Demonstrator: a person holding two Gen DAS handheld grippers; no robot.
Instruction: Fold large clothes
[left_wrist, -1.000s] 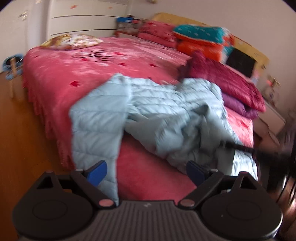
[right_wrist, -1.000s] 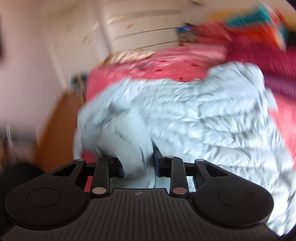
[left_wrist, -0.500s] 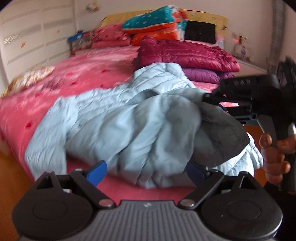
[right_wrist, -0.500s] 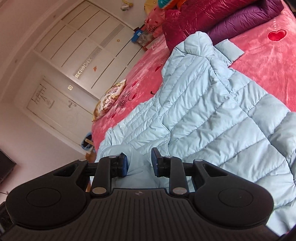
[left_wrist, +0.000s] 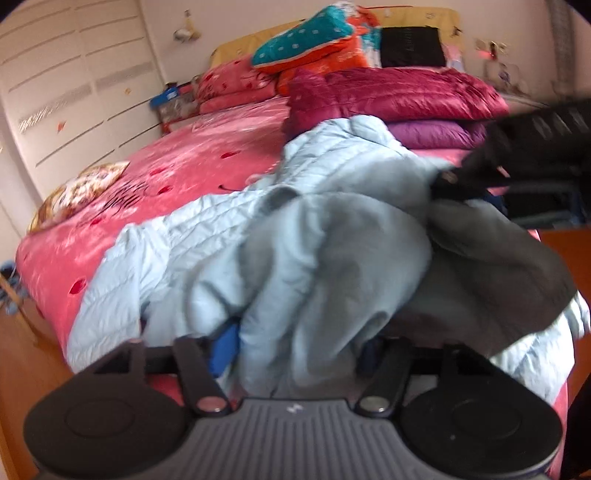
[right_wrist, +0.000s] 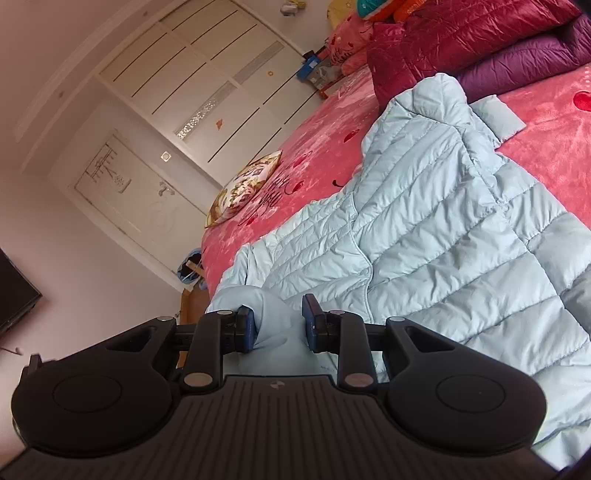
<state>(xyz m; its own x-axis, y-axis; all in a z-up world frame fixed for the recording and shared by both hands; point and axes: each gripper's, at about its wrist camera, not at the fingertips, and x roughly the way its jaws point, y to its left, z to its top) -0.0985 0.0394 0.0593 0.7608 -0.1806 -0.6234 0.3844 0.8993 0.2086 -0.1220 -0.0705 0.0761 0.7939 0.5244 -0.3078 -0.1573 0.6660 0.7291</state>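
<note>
the left gripper (left_wrist: 295, 347) is closing its jaws around a bunched fold of the pale blue puffer jacket (left_wrist: 207, 251), fabric filling the gap; whether the pads are pressing yet, i cannot tell. the right gripper (right_wrist: 279, 328) is pinching another fold of the jacket between narrowly set blue pads (right_wrist: 245, 328). the jacket is lying crumpled on the pink bed (left_wrist: 177, 162), near the folded maroon jacket (left_wrist: 399, 96) and purple one (left_wrist: 436, 134).
</note>
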